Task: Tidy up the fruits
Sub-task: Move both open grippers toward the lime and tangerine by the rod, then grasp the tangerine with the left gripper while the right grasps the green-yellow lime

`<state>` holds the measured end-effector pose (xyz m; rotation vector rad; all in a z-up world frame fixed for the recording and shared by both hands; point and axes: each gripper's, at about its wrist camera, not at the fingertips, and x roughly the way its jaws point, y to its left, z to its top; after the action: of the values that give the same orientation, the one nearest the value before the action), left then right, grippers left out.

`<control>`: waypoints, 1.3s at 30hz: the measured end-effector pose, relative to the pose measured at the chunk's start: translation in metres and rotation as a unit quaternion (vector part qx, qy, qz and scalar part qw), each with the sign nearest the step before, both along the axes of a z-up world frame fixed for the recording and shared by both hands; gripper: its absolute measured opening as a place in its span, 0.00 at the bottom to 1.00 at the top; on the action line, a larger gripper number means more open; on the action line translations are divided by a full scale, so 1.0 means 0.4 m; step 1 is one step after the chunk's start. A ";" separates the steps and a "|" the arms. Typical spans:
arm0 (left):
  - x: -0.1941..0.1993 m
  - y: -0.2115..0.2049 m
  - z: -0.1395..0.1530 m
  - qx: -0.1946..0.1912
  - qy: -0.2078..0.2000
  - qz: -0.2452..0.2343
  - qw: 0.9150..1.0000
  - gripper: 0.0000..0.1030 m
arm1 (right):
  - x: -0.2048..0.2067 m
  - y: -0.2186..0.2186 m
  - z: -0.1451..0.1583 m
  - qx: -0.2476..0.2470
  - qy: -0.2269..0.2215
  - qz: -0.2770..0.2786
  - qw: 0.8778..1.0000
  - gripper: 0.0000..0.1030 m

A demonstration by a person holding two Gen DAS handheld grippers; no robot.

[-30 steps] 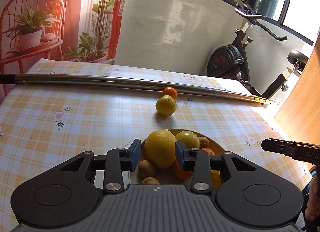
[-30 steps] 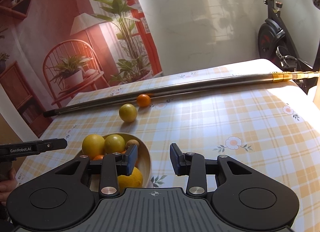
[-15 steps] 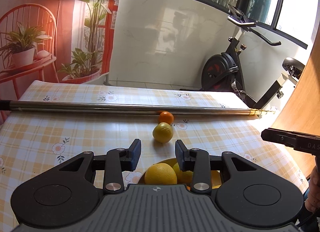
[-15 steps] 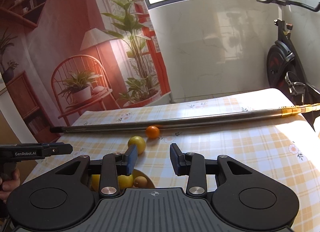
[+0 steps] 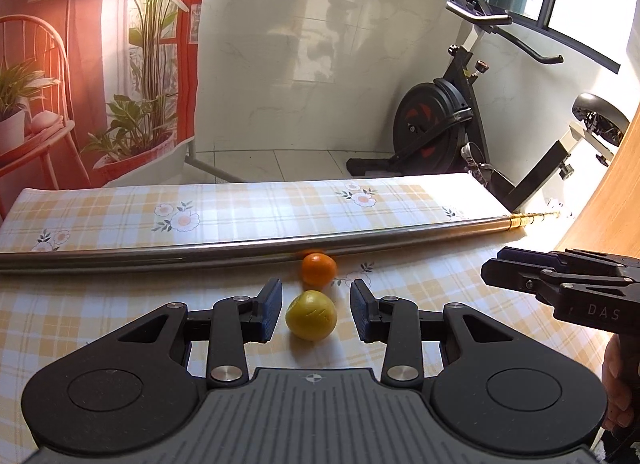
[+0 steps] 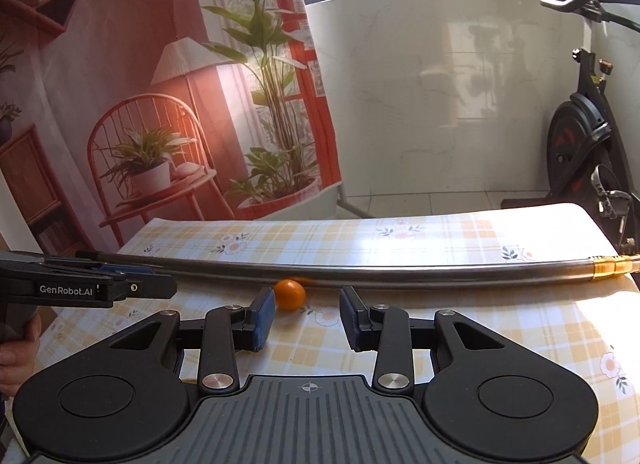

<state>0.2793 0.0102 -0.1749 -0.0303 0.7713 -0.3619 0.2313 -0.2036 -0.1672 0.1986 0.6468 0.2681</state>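
A desk (image 5: 100, 304) covered in a yellow-and-white checked cloth with flower prints fills the lower half of both wrist views. A long metal pole (image 5: 240, 250) lies across it from side to side, its far end capped in gold and its near end cut off at the left edge of the left wrist view.

The left gripper (image 5: 316, 310) hangs low over the desk with its fingers (image 5: 270, 310) wide apart. A yellow-green citrus fruit (image 5: 311, 315) sits on the cloth between them, with a clear gap on each side (neither blue pad touches it). Just beyond it, and touching or nearly touching the pole, rests a small orange (image 5: 319, 268).

The right gripper (image 6: 307, 318) also has its fingers (image 6: 264, 318) spread wide and holds nothing. The same small orange (image 6: 290, 295) lies ahead of it, closer to the left-hand finger, against the pole (image 6: 360, 274).

Each view catches the other gripper at its edge, seen side-on, with part of a hand (image 6: 16, 360) below it. The yellow-green fruit cannot be seen from the right wrist; the gripper body hides the desk nearest to the camera in both views.
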 end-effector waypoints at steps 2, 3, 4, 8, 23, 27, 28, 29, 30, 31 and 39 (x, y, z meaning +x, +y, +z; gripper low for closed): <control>0.049 -0.004 -0.015 -0.012 0.014 0.004 1.000 0.38 | 0.020 0.007 -0.026 -0.002 0.013 -0.002 1.000 0.33; 0.069 -0.007 -0.022 -0.018 0.020 0.006 1.000 0.38 | 0.029 0.013 -0.035 -0.002 0.018 -0.002 1.000 0.33; 0.099 -0.015 -0.037 -0.024 0.035 0.004 0.999 0.38 | 0.039 0.015 -0.050 -0.002 0.025 -0.004 1.000 0.33; 0.169 -0.048 -0.089 -0.007 0.059 0.002 0.998 0.38 | 0.061 0.015 -0.096 0.002 0.046 -0.014 0.999 0.33; 0.301 -0.105 -0.184 0.015 0.123 0.033 0.992 0.41 | 0.067 -0.032 -0.161 0.031 0.078 -0.029 0.996 0.33; 0.304 -0.115 -0.193 0.032 0.120 0.029 0.992 0.41 | 0.066 -0.038 -0.169 0.033 0.082 -0.030 0.996 0.33; 0.304 -0.118 -0.195 0.032 0.121 0.028 0.992 0.41 | 0.066 -0.039 -0.170 0.034 0.083 -0.031 0.995 0.33; 0.305 -0.120 -0.198 0.032 0.121 0.027 0.992 0.41 | 0.066 -0.039 -0.172 0.034 0.084 -0.031 0.995 0.33; 0.305 -0.124 -0.200 0.033 0.121 0.025 0.992 0.41 | 0.066 -0.039 -0.172 0.034 0.086 -0.032 0.995 0.33; 0.304 -0.126 -0.204 0.035 0.122 0.025 0.992 0.41 | 0.066 -0.038 -0.172 0.035 0.087 -0.032 0.995 0.33; 0.286 -0.116 -0.210 0.039 0.108 0.027 0.993 0.40 | 0.068 -0.032 -0.170 0.033 0.089 -0.028 0.995 0.33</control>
<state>0.3937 -0.0364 -0.2589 -0.0165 0.9962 -0.2793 0.2586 -0.2165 -0.2352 0.3064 0.8077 0.2196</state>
